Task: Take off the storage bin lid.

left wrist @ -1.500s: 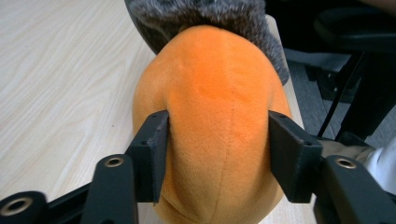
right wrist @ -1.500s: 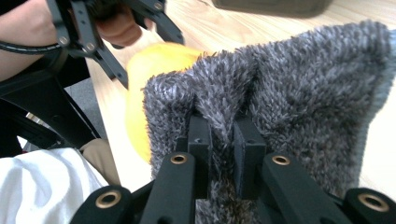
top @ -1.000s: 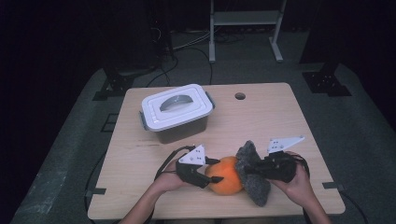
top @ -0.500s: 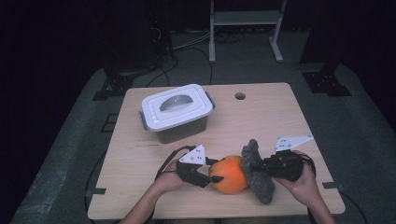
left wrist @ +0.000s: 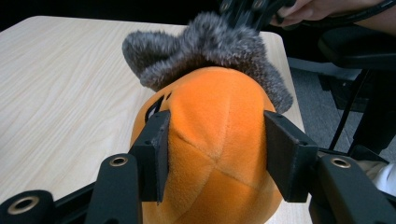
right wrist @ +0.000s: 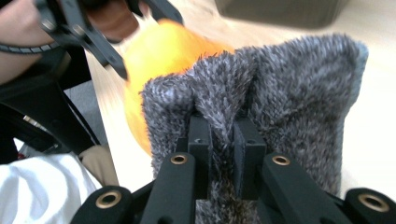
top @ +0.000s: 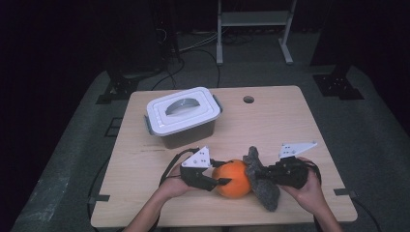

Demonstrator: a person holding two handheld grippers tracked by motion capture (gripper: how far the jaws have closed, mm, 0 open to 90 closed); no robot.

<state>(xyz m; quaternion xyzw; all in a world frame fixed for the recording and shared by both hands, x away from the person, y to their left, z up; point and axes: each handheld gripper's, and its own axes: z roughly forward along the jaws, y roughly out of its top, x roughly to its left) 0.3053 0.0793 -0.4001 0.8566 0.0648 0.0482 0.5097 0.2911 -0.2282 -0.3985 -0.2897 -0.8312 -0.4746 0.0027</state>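
The left gripper (top: 220, 173) is squeezing the orange plush ball (top: 233, 178) near the table's (top: 270, 125) front edge, its jaws just closing in; its own view is showing both pads denting it. The right gripper (top: 267, 174), held level, is pinching the grey furry cloth (top: 263, 183) draped against the ball.

Recording studio or lab setup, dark and closed off. Light wooden table (top: 290, 125) with a round cable hole (top: 248, 99) near its far edge, standing on grey carpet (top: 72, 159). Black stand feet (top: 337, 86) and loose cables (top: 193, 46) on the floor beyond the far corners. Pale metal rack frame (top: 255, 19) behind. Black surroundings throughout, light on the table alone.
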